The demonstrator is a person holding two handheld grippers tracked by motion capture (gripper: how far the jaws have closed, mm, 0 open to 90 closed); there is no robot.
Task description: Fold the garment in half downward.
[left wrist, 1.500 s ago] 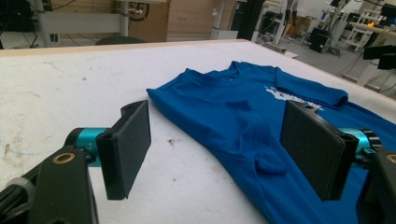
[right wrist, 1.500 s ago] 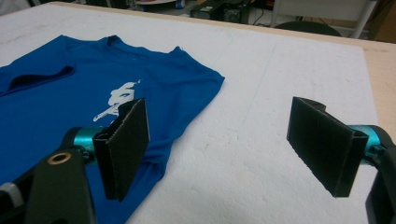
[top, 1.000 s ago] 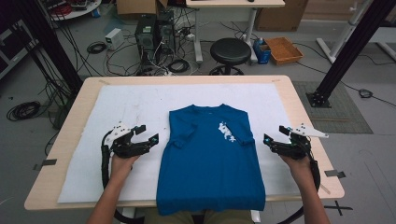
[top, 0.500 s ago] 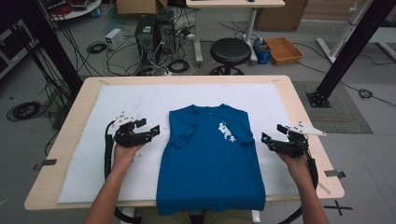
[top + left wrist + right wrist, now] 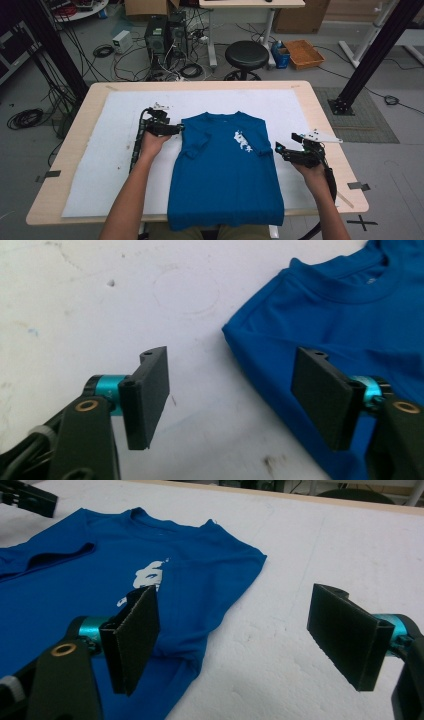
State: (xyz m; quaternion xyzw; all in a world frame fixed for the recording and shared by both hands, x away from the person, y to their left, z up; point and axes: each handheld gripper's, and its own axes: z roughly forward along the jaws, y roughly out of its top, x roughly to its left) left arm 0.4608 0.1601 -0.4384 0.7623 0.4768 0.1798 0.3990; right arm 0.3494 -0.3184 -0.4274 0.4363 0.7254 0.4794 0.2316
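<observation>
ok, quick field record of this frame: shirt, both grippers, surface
shirt: blue t-shirt, flat, sleeves folded in, white print on chest, hem hanging over the near table edge
left gripper: at the shirt's left shoulder, jaws just been closing, still apart, shirt edge between them, not pinched
right gripper: open, beside the shirt's right edge, nothing held
surface: white mat on wooden table

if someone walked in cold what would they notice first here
The blue t-shirt jumps out first, spread flat in the middle of the white mat, with a small white print on its chest and its bottom edge hanging over the near table edge. Next come the two black claws: the left claw sits at the shirt's upper left corner, open, its jaws having just been closing a little with nothing between them. The right claw waits open beside the shirt's right edge.
</observation>
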